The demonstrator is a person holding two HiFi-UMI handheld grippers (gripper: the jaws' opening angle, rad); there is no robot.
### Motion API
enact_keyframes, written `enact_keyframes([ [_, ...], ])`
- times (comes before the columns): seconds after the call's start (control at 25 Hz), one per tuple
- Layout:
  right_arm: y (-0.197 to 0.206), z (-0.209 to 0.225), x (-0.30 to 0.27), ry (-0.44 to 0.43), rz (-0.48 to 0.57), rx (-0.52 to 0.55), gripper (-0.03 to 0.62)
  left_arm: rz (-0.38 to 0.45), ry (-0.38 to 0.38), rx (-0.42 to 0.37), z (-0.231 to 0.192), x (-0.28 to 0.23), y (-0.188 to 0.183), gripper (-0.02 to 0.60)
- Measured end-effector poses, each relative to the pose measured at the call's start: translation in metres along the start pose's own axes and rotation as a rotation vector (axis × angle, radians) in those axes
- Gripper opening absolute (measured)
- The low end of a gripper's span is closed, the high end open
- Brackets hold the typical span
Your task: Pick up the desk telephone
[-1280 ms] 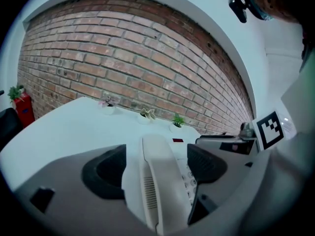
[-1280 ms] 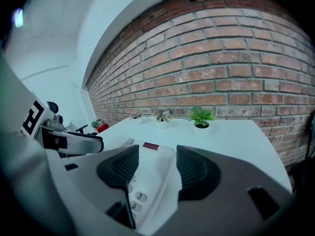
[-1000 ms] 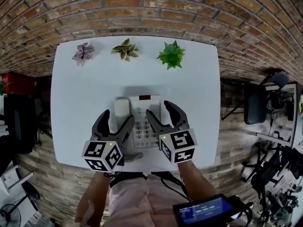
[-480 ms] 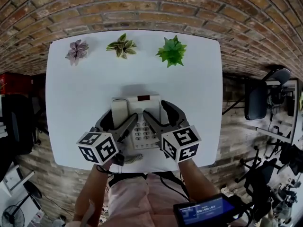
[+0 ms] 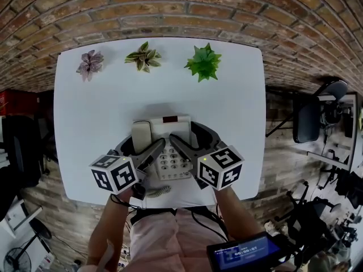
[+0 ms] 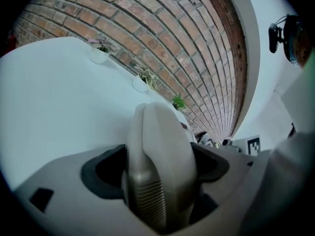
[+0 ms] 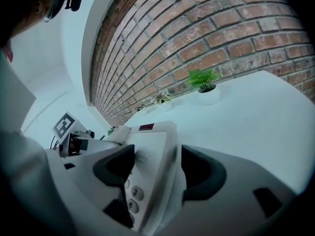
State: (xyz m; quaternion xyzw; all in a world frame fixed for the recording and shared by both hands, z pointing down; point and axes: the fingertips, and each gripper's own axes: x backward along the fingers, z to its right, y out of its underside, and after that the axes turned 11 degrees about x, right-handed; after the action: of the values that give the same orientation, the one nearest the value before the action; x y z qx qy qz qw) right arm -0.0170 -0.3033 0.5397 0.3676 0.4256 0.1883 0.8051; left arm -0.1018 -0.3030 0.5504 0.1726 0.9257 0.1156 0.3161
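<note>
The desk telephone (image 5: 170, 130) sits on the white table (image 5: 102, 106) at lower centre of the head view, with its handset (image 5: 142, 135) cradled on the left side. The left gripper (image 5: 142, 146) straddles the handset, jaws spread wide on either side of it. The right gripper (image 5: 184, 132), also wide, straddles the base's right edge, with one jaw over the keypad (image 5: 170, 160) and the other outside. Three small potted plants (image 5: 143, 56) line the table's upper edge below the brick wall (image 5: 181, 4).

bright even light, a soft shadow behind the desk telephone (image 5: 176, 130), fisheye-bent edges, close parts blurred.
</note>
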Motion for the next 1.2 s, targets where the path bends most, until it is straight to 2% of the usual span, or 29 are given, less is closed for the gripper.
enact_keyframes([
  [0.24,-0.003,-0.002,0.002,-0.009,0.022,0.032,0.311,0.055,-0.019,-0.026,0.002,0.005,-0.002,0.403],
  [0.32,-0.002,-0.007,0.003,-0.053,0.03,0.029,0.331,0.08,-0.017,-0.044,0.005,0.009,-0.003,0.4],
  [0.4,0.002,-0.013,0.003,-0.117,0.031,0.01,0.384,0.109,-0.014,-0.062,0.008,0.012,-0.004,0.397],
  [0.68,0.012,-0.027,0.008,-0.258,0.019,-0.001,0.411,0.219,0.021,-0.147,0.021,0.029,-0.004,0.39],
  [1.04,0.017,-0.053,0.012,-0.458,-0.012,-0.031,0.375,0.348,0.072,-0.273,0.039,0.051,0.0,0.385],
  [1.2,0.016,-0.065,0.015,-0.534,0.008,0.0,0.293,0.371,0.069,-0.288,0.041,0.054,0.001,0.379],
])
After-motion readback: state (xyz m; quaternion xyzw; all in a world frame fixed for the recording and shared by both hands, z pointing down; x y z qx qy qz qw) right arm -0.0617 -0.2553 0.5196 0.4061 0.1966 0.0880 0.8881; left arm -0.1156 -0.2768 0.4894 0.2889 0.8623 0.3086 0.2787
